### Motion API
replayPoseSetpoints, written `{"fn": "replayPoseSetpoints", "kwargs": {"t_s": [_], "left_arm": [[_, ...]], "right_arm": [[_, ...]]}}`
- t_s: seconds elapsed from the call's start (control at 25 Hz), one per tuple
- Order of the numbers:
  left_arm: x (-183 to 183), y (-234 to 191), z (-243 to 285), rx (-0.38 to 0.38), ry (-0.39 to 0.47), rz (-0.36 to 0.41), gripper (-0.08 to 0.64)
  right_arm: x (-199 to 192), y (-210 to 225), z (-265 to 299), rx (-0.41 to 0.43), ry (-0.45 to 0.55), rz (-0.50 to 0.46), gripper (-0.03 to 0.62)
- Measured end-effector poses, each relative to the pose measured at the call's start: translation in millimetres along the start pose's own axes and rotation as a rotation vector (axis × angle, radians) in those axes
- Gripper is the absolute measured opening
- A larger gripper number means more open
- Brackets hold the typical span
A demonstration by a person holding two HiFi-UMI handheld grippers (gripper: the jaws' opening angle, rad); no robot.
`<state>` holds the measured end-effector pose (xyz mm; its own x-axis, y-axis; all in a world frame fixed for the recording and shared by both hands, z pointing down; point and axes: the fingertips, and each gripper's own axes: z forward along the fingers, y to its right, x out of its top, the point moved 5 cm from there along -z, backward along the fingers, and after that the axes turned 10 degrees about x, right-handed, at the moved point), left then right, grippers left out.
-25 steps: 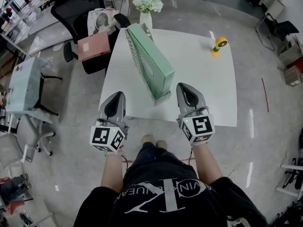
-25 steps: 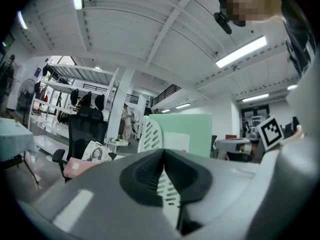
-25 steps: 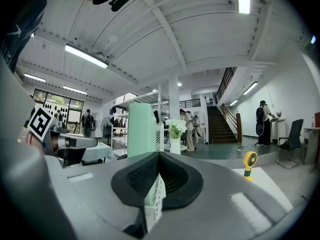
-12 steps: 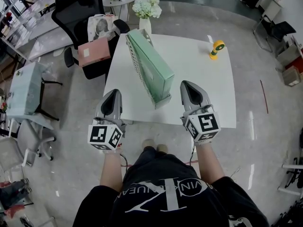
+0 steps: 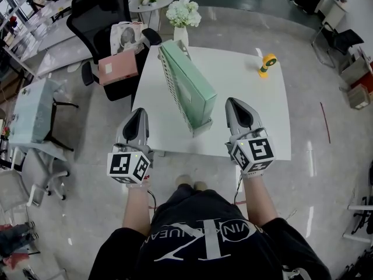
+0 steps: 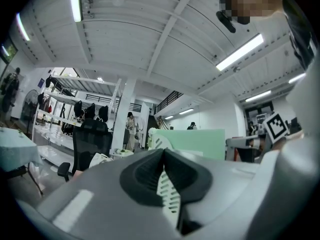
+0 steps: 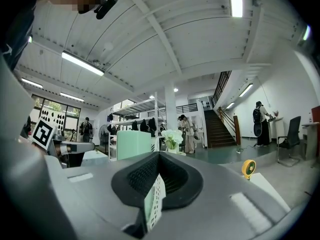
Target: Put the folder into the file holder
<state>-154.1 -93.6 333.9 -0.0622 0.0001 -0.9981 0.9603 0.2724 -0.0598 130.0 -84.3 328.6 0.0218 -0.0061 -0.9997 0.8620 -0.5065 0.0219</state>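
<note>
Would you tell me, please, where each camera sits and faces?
Head view: head-mounted, facing steeply down at the table and folder; shows torso, forearms, left gripper, right gripper.
Left gripper view: on the left gripper, facing forward along its shut jaws toward the folder; person overhead.
Right gripper view: on the right gripper, forward along its shut jaws toward folder, flowers, fan; person overhead.
Shared: all show the folder; head and right gripper views, the fan and flowers.

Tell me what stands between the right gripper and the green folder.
Nothing visible does. Only bare white table lies between the right gripper and the green folder, which stands upright in the file holder. The yellow fan sits off at the far right corner.
</note>
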Motion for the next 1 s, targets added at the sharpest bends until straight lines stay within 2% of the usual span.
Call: {"fn": "replayPoseSetpoints", "kwargs": {"t_s": [1.0], "left_arm": [[13,-16,14,0.027,0.035,0.016,0.0]], "right_arm": [[12,19,11,-0.025,0.035,0.018,0.005]]}}
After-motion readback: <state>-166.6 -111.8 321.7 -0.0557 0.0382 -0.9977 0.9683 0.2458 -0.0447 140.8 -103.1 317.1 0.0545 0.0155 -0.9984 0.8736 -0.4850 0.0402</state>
